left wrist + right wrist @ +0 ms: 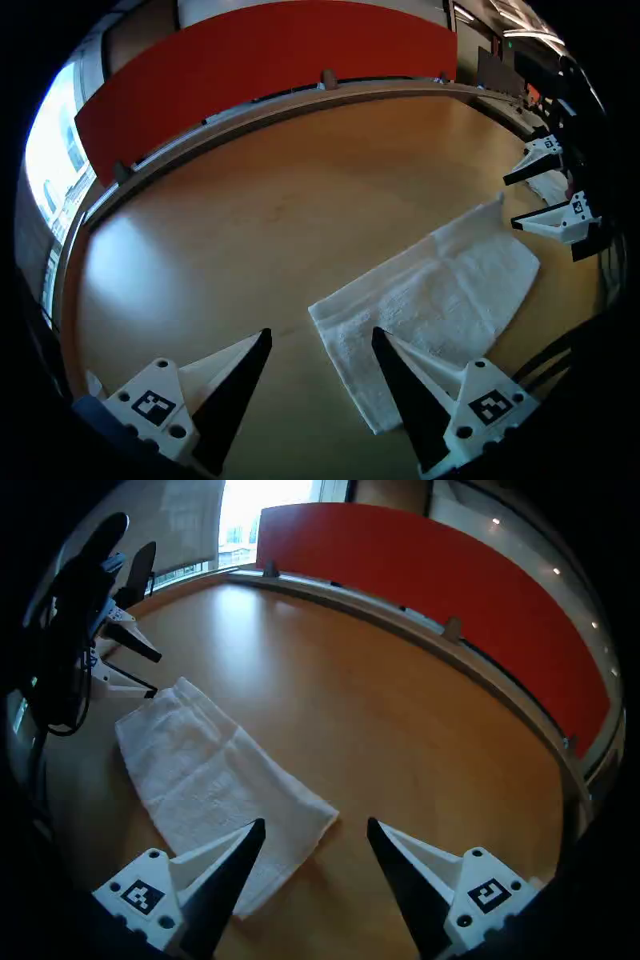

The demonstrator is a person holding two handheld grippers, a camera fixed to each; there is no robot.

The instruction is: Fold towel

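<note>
Towel: nubby white oblong on wooden table

The surface is looked down upon closely from just behind the left claw and the right claw, toward the red partition. The towel is shared, seen from opposite ends.

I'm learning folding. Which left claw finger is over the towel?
The finger nearer the right claw; the other finger is over bare table.
</note>
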